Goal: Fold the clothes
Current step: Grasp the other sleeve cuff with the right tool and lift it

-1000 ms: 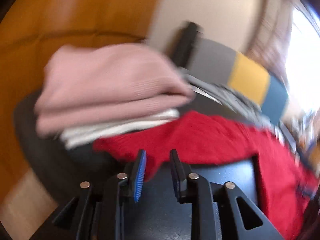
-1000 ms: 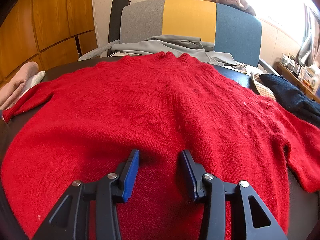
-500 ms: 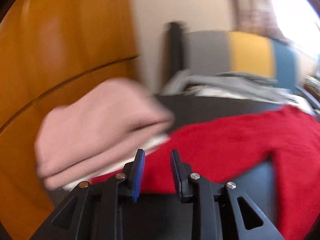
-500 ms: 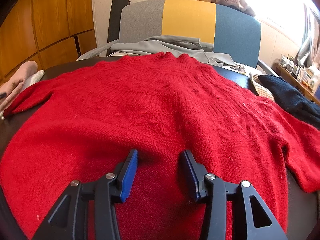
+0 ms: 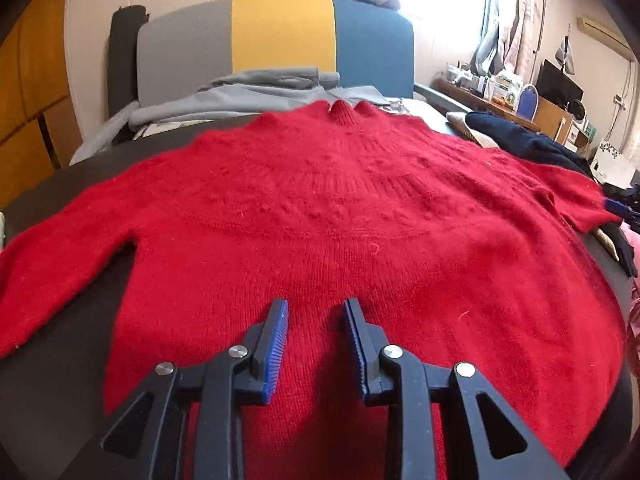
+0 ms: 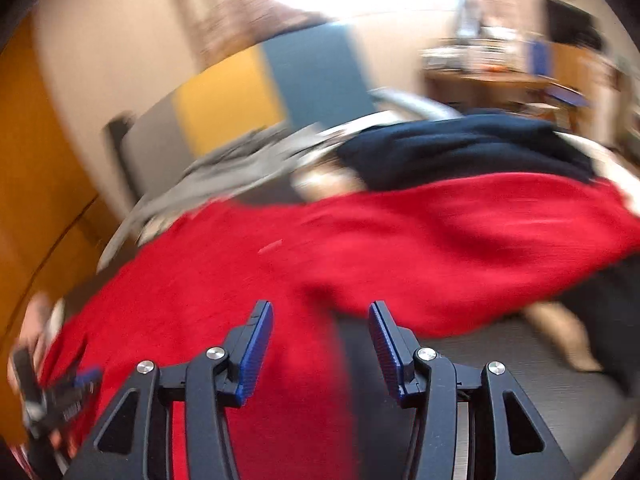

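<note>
A red knitted sweater [image 5: 320, 220] lies flat and spread out on a dark table [image 5: 60, 360], collar at the far side, sleeves out to both sides. My left gripper [image 5: 316, 312] is open and empty, low over the sweater's lower middle. In the blurred right wrist view the sweater [image 6: 400, 240] fills the middle. My right gripper [image 6: 320, 320] is open and empty over its right side edge, near the armpit. The left gripper shows at the left edge of the right wrist view [image 6: 64, 396].
A grey, yellow and blue chair [image 5: 280, 48] stands behind the table with grey clothes [image 5: 248, 92] draped on it. A dark navy garment [image 5: 528, 140] lies at the table's right, also in the right wrist view [image 6: 460, 148]. Wooden panels [image 5: 28, 100] stand to the left.
The left gripper has swung from the pink folded pile at the left to the sweater's lower middle. The right gripper has swung from the middle to the sweater's right side.
</note>
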Motion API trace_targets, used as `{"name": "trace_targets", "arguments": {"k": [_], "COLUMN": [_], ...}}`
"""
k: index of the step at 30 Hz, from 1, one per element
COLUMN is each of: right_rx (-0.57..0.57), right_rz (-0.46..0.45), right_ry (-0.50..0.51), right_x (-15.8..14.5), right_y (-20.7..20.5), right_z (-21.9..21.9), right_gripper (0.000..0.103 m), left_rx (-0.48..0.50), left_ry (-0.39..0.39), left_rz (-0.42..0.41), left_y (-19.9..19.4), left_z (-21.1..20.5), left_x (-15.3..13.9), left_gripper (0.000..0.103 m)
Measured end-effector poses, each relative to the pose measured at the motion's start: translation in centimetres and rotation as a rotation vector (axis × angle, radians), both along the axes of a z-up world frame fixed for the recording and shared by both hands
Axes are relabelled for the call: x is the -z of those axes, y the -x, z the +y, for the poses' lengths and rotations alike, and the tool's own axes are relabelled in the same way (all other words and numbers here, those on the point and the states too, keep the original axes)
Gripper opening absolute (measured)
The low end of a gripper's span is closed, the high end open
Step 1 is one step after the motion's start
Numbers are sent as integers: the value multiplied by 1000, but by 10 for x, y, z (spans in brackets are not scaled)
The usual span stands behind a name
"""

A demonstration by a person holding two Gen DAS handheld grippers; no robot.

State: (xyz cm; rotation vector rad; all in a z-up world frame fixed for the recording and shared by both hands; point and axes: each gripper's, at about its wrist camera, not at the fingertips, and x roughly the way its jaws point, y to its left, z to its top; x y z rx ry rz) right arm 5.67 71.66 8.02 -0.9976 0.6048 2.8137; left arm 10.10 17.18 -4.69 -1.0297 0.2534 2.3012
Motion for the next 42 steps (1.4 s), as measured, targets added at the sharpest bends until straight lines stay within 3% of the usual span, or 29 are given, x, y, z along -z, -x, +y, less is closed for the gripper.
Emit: {"name": "trace_targets", "arguments": {"k": [5,8,10,12,14,25,26,30,31,33,37,42], "right_rx": [419,534,514,472,427,175,149,33,9,-34,27,57], "right_rz": [29,21,31,20,5,-80,-97,-244,-254,-158,24,-39], "right_ry": [208,355,430,393,317,-99,-121,-56,-47,-64,-100,-117], "right_x": [2,15,25,23,15,-25,-24,24,31,22,-8,-11], "right_y": [-48,-62,-58,-39,-15,119,132,177,179,158,107,113], "right_z": [136,180,194,188,176,108,100,69,63,57,75,106], "right_gripper": [56,56,56,49,7,7,8,18,24,30,46,47], "left_rx": [-7,-8,-10,-12,-14,-21,-21,-21,-21,-21,-23,-27], "left_ry": [-46,-20,-12,-13,-16,-4,-2,-7,-12,-24,-43,-27], "left_rz": [-15,15,23,27,29,48,48,45,42,34,23,35], "left_y": [1,-7,-8,-9,-10,-13,-13,-13,-13,-12,-11,-13], "left_z": [-8,-5,-5,-5,-7,-5,-5,-7,-7,-8,-9,-7], "left_x": [4,6,7,7,7,7,7,7,7,8,8,8], "left_gripper": [29,29,29,29,29,29,29,29,29,29,29,29]}}
